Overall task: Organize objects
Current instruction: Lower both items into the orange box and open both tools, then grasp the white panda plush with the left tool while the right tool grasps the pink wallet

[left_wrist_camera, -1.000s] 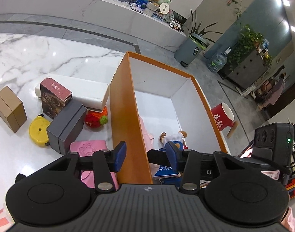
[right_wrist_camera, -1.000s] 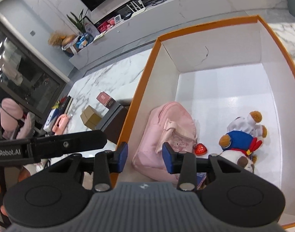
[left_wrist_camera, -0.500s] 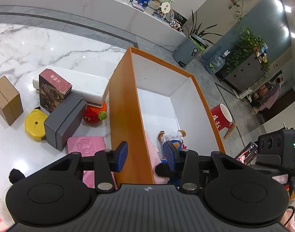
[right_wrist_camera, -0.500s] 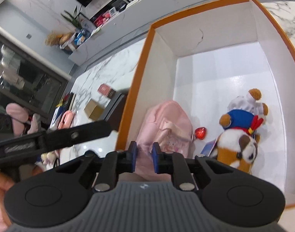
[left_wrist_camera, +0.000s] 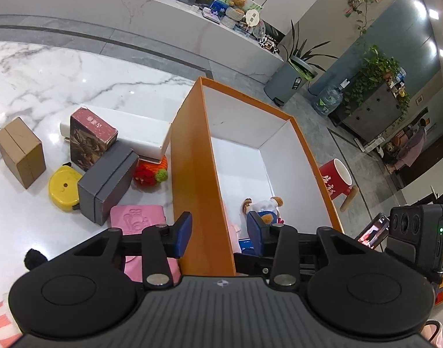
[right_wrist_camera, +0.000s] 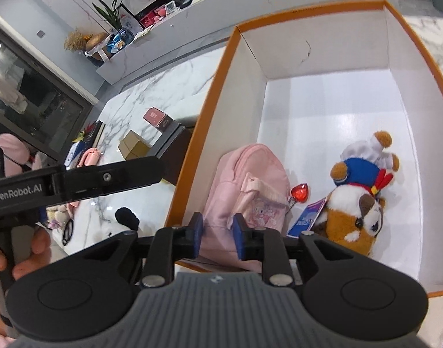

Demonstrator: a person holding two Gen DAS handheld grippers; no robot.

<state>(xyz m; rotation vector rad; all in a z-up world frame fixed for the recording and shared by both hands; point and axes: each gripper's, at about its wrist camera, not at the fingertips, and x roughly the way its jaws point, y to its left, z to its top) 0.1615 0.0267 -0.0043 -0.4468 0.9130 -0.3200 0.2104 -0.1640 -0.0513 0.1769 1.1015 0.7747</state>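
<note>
On the marble floor at the left lie a brown carton (left_wrist_camera: pixel 20 151), a yellow stool (left_wrist_camera: pixel 63 188), a grey box (left_wrist_camera: pixel 107 182) and a pink pad (left_wrist_camera: pixel 137 221). The left gripper (left_wrist_camera: pixel 220 233) has its fingers spread apart, straddling the orange box (left_wrist_camera: pixel 192 174) wall. Inside, nearer left — a pink backpack (right_wrist_camera: pixel 247 185); right, a plush dog (right_wrist_camera: pixel 357 194). The right gripper (right_wrist_camera: pixel 217 236) hangs over the backpack, fingers parted, holding nothing.

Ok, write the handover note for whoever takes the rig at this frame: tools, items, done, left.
Left tool: open, empty, straddling the orange box's near wall.
Right tool: open, empty, above the pink backpack.
Done: backpack and plush dog lie inside the box.
Left: on the floor outside, grey box, brown carton, red carton, yellow toy, pink pad, red mug.
</note>
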